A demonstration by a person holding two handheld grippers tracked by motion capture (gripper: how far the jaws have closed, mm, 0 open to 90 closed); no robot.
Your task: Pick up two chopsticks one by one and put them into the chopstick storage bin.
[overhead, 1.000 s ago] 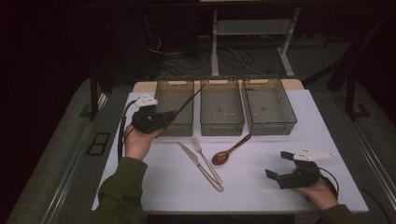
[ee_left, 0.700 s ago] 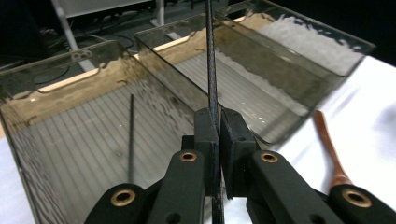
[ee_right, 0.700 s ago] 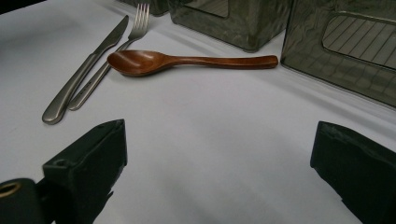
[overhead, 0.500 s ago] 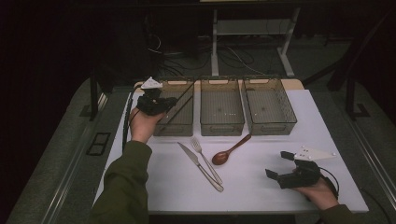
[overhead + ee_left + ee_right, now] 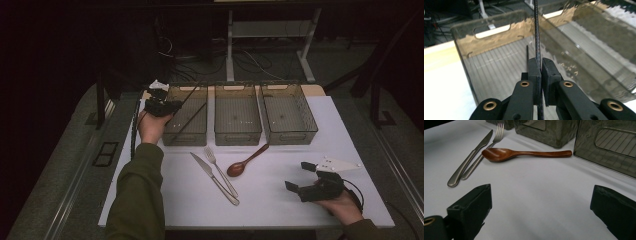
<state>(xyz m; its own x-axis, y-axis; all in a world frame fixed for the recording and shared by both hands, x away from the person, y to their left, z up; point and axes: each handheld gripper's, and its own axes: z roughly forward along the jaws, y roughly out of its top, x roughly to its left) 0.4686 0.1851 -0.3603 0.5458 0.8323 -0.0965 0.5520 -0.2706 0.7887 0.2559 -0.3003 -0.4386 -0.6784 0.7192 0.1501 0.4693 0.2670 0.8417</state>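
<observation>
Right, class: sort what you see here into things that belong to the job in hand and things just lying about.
In the job:
left gripper, shut on a thin black stick
left bin, with a second stick inside

Lying about:
middle bin
right bin
knife
fork
wooden spoon
right gripper, open, resting on the table

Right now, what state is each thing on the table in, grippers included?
Left gripper: shut on a black chopstick, over the left bin.
Black chopstick: clamped, slanting into the left bin.
Second chopstick: lying in the left bin.
Left bin: upright.
Middle bin: upright.
Right bin: upright.
Right gripper: open, holding nothing.
Knife, fork, wooden spoon: flat on the table.
</observation>
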